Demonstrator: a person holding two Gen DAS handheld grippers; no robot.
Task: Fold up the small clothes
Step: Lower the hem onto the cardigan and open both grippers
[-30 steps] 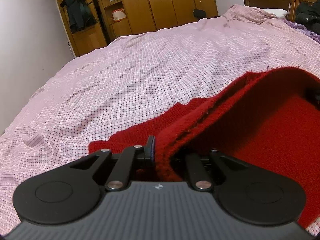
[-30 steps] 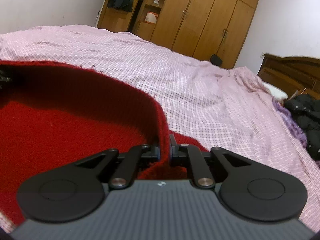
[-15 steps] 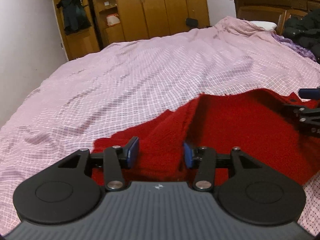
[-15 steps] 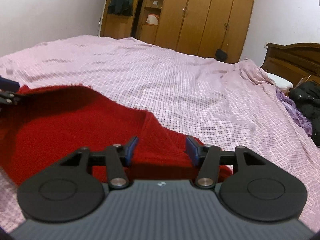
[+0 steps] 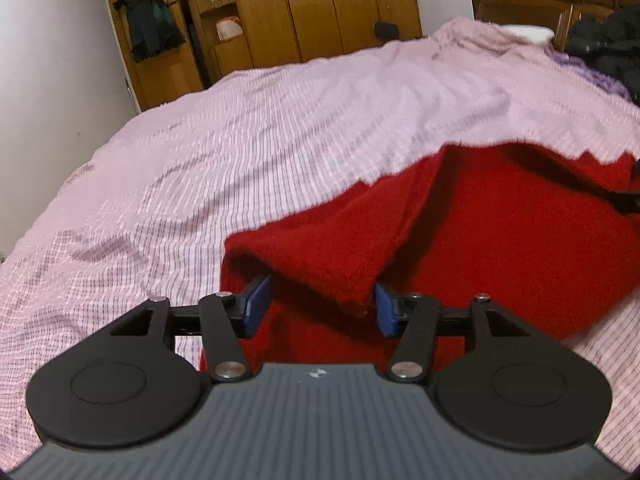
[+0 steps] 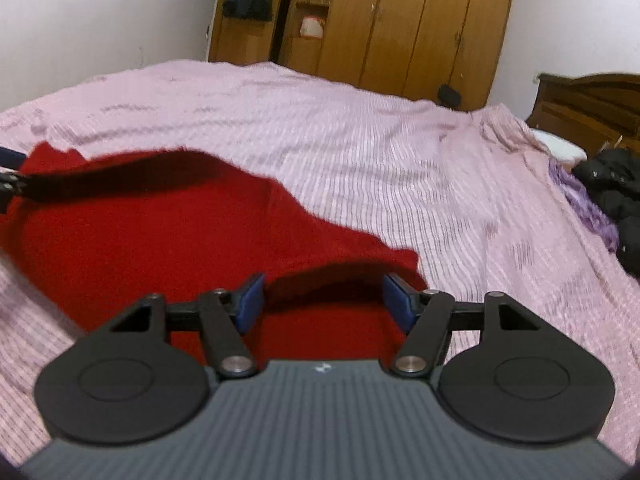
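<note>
Bed (image 5: 280, 152) with pink checked sheet: red knit garment (image 5: 500, 220) lies folded, lower centre. Left gripper (image 5: 320, 310) and right gripper (image 6: 325, 302) fingers spread, holding nothing.

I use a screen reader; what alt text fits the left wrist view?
An open left gripper hovers over a red knit garment lying on a pink checked bedspread. Wooden wardrobes stand behind the bed.
</note>
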